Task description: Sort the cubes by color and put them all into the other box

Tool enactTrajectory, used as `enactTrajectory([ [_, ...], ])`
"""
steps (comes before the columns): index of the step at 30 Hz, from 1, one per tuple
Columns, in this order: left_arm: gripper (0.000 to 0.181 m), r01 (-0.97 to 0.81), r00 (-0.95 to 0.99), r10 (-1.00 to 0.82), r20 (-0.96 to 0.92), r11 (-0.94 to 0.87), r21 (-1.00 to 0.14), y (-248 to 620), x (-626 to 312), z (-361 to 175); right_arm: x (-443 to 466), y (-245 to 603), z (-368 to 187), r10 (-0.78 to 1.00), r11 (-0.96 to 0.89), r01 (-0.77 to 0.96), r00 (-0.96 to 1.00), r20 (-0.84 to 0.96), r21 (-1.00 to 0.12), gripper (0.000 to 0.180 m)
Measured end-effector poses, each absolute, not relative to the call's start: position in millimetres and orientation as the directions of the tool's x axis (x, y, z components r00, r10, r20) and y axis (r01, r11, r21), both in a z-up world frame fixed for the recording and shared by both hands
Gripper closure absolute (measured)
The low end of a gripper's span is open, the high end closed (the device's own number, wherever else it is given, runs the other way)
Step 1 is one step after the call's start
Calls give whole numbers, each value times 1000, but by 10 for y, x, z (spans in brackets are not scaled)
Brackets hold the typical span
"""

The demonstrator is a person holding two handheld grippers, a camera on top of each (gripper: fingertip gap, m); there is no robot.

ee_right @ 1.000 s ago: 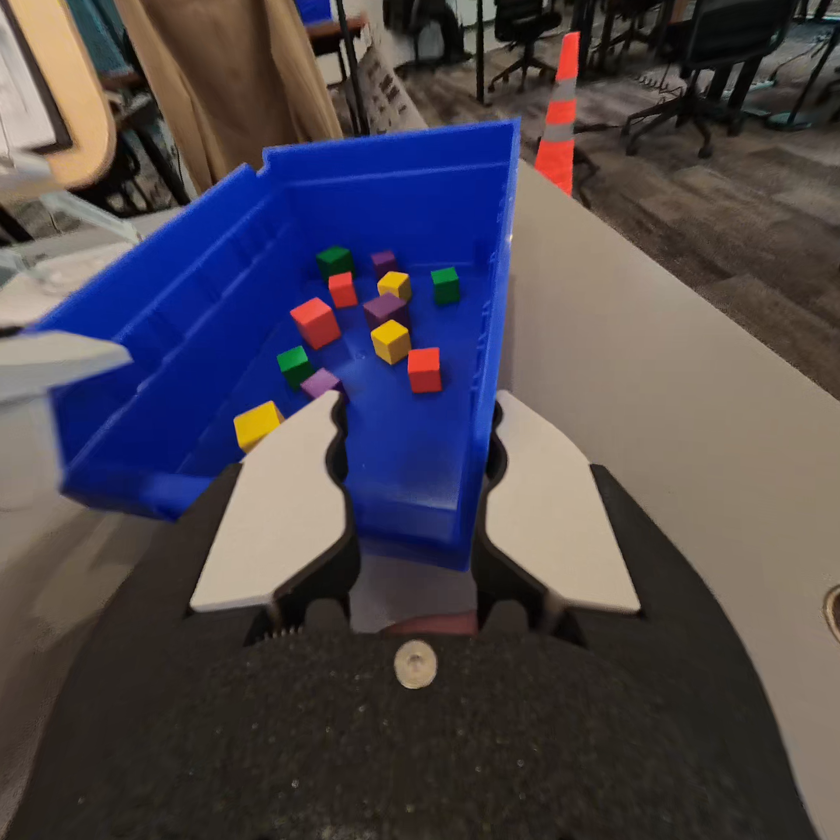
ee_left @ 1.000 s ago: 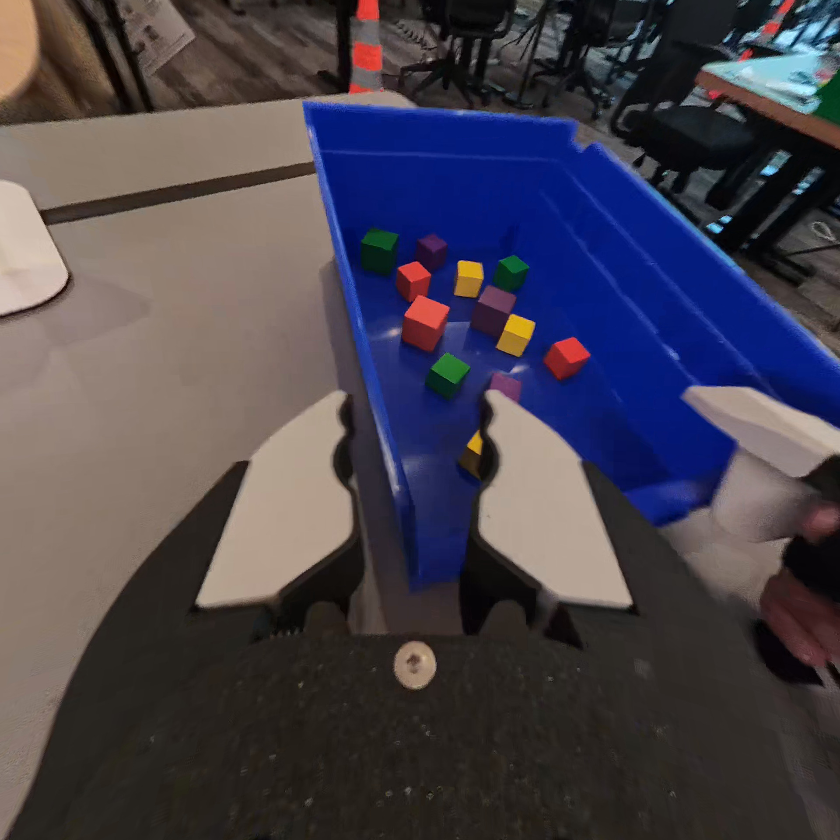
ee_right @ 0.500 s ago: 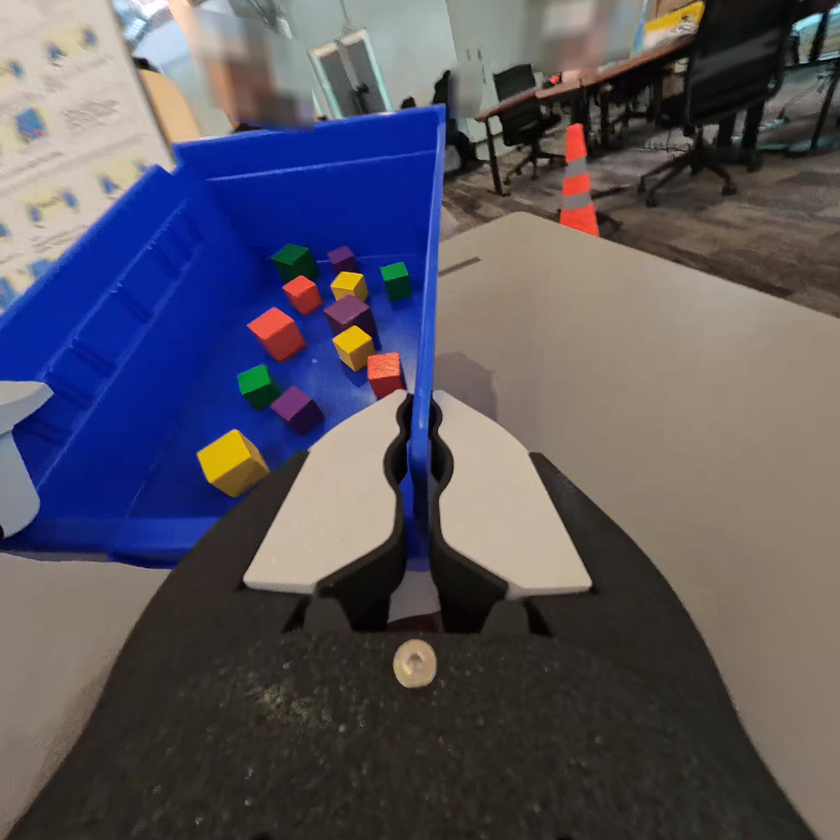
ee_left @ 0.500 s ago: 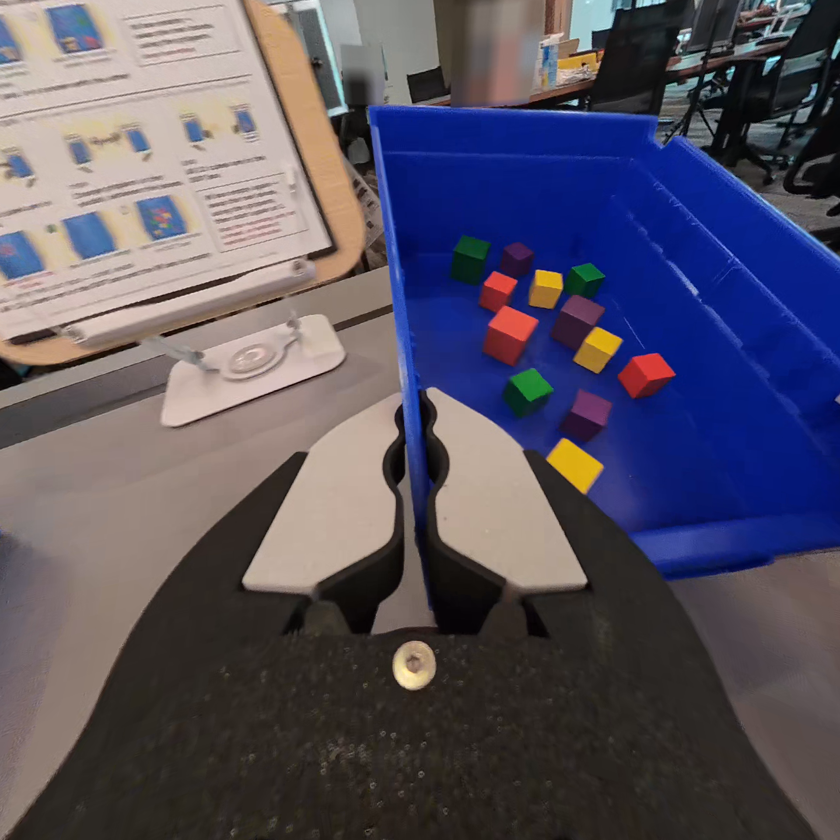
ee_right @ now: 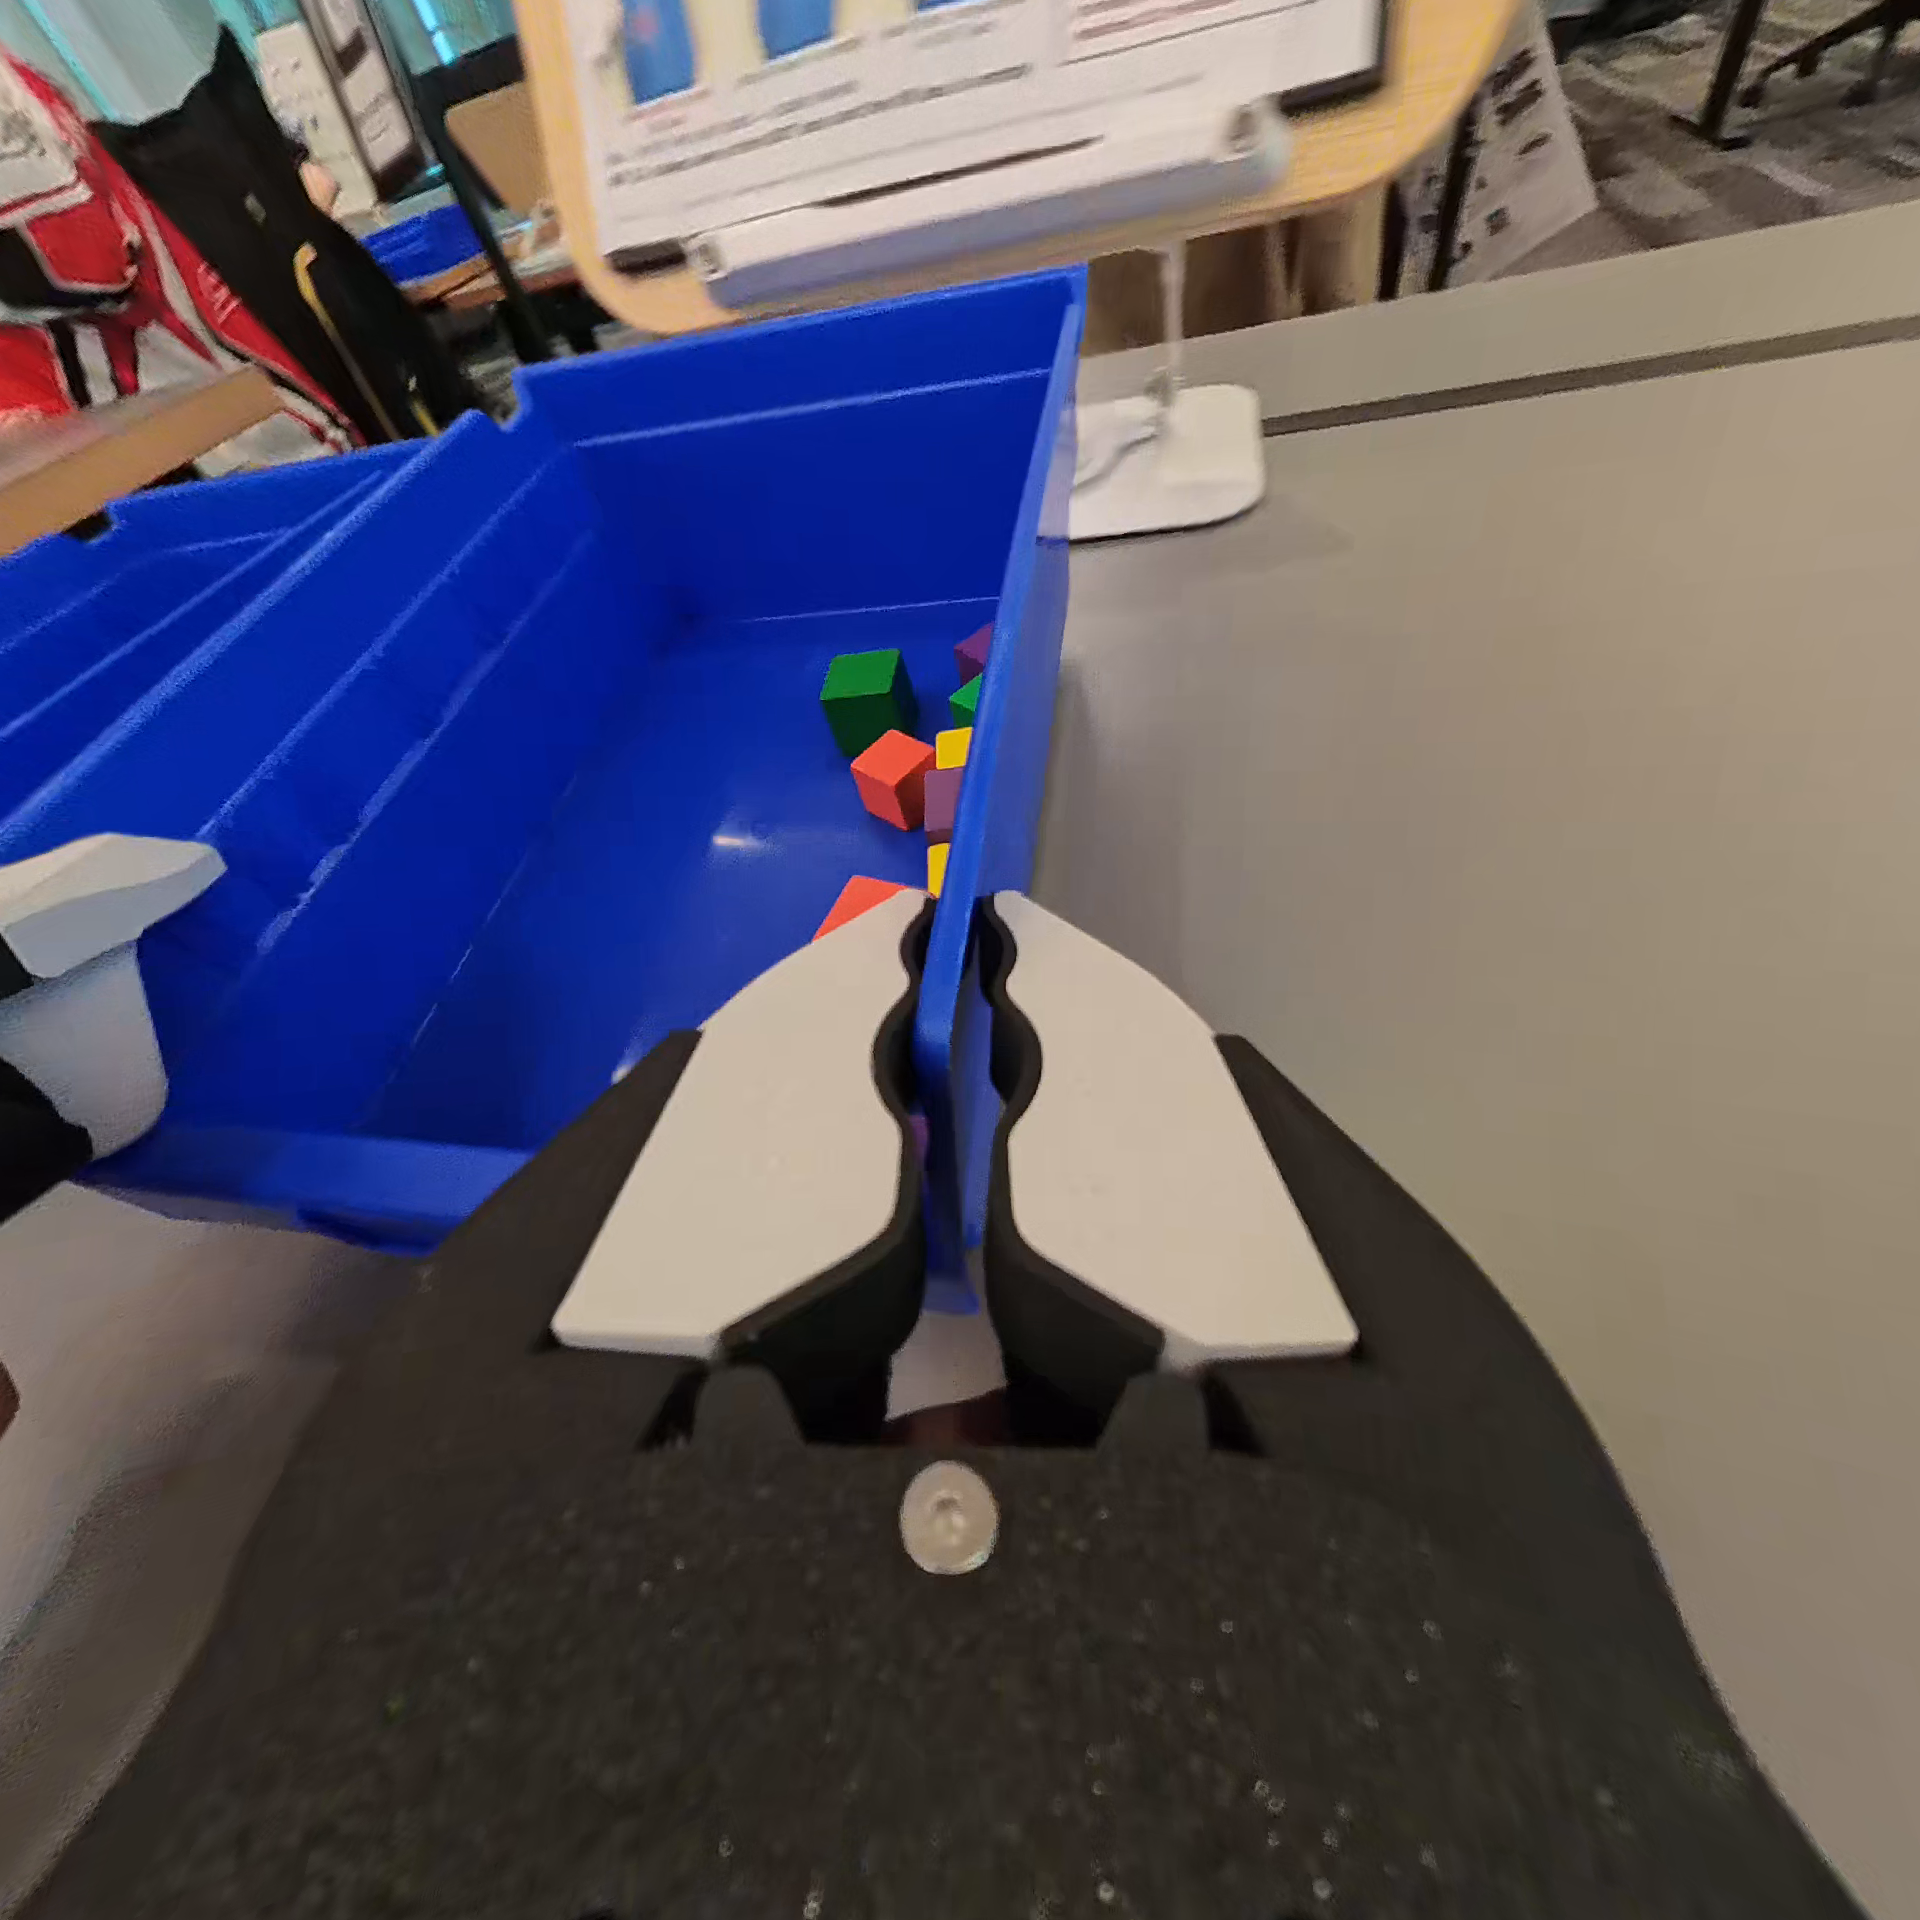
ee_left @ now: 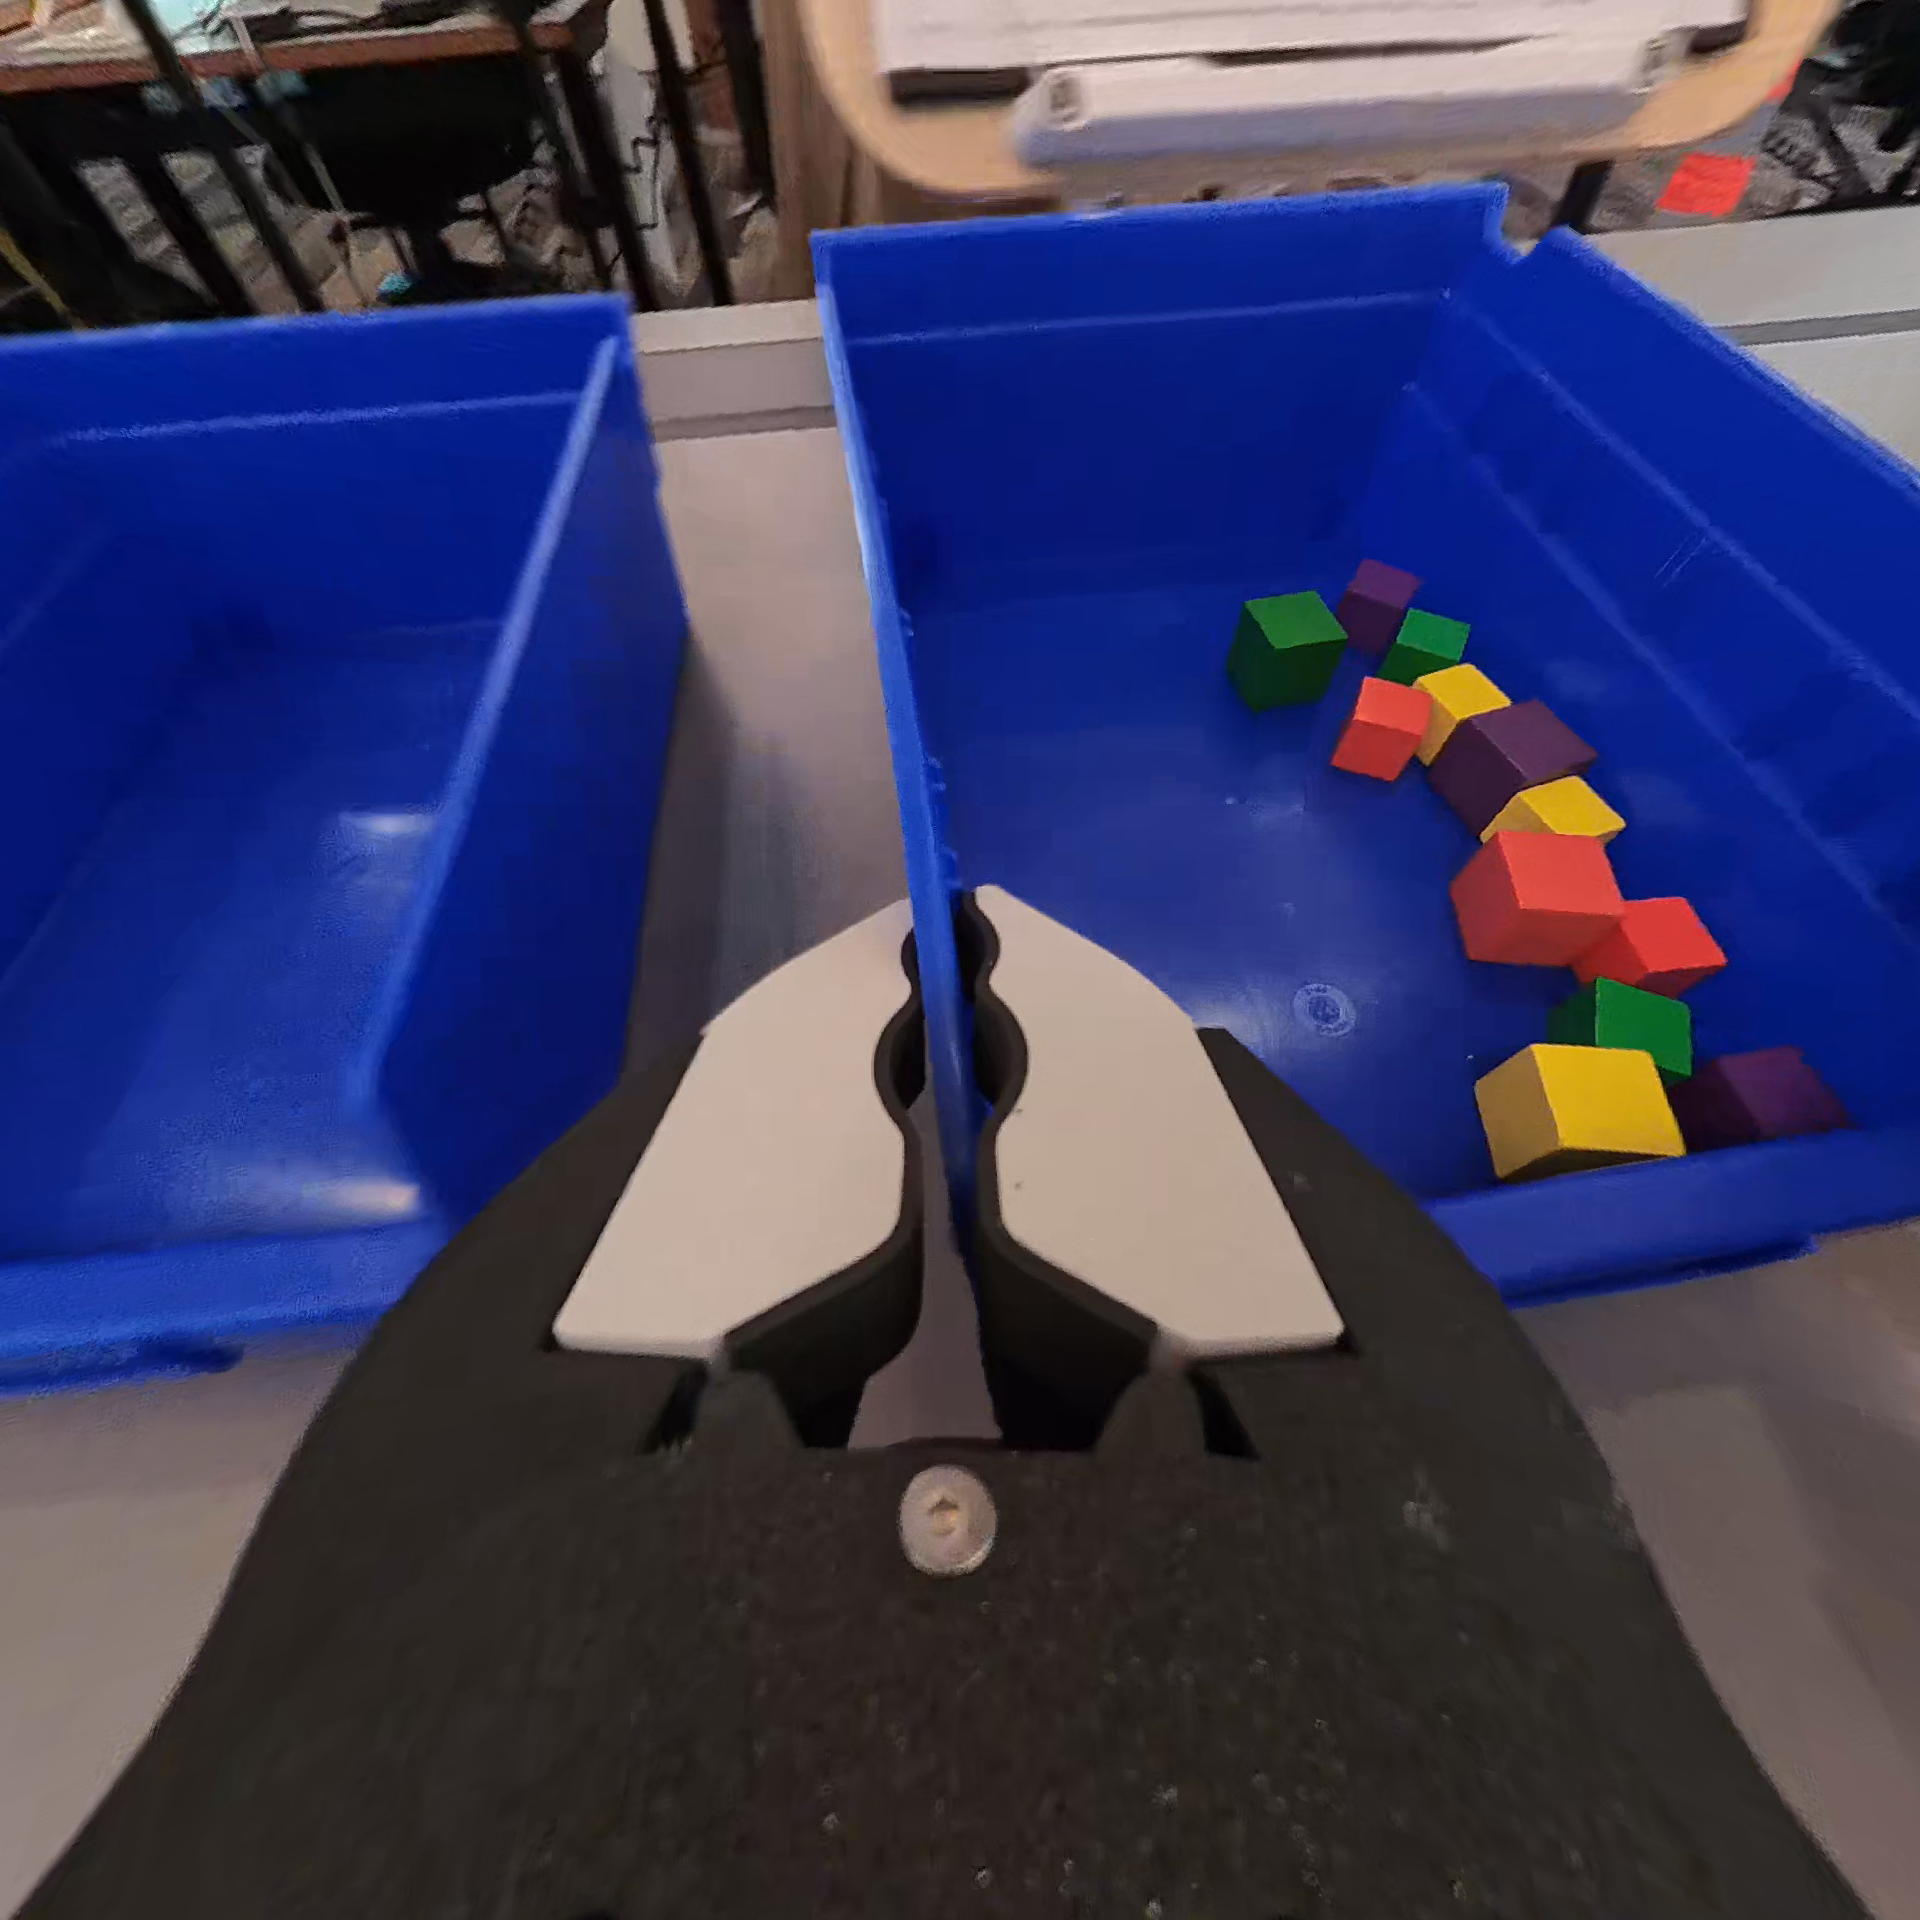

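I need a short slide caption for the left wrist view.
Left gripper clamps the wall of the blue box holding colored cubes; an empty blue box stands beside it.

Glossy blue plastic bin (ee_left: 1143, 436) holds matt painted cubes (ee_left: 1536, 900); the grey table (ee_right: 1507, 831) looks smooth and matt, the gripper body (ee_left: 935, 1714) grainy black.

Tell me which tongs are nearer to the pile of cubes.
Right. The right tongs clamp the box wall that the cubes lie against. The left tongs clamp the opposite wall, with bare box floor between them and the cubes.
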State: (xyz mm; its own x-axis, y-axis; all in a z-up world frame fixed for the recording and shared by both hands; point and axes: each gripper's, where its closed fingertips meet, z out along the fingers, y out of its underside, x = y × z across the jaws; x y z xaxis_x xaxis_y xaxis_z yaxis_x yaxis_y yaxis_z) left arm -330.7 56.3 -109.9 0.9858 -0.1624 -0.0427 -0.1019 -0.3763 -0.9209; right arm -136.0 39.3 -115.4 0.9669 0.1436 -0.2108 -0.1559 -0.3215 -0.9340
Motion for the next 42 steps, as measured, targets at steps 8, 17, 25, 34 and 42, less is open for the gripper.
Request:
enactTrajectory([
  [8, 152, -13, 985, -163, 64, -438, -899, 572, -3764, -1185, -1947, 595, -1149, 253, -371, -90, 948, -194, -924, 171],
  [17, 117, -14, 963, -259, 71, -314, -949, -195, -4348, -639, -1787, 275, -1039, 413, -231, -70, 896, -163, -970, 136],
  [25, 111, 48, 997, 68, 20, -446, -894, 406, -6344, -998, -1707, 71, -605, 490, 42, -158, 864, -118, -986, 147],
  [34, 175, 205, 971, -7, 241, -498, -842, 898, -6223, -1251, -1813, 96, -737, 504, -18, -100, 858, -96, -995, 148],
  [42, 175, 278, 958, 168, 232, -348, -895, 275, -6406, -1092, -2753, -234, -807, 647, -156, -87, 743, -168, -984, 146],
])
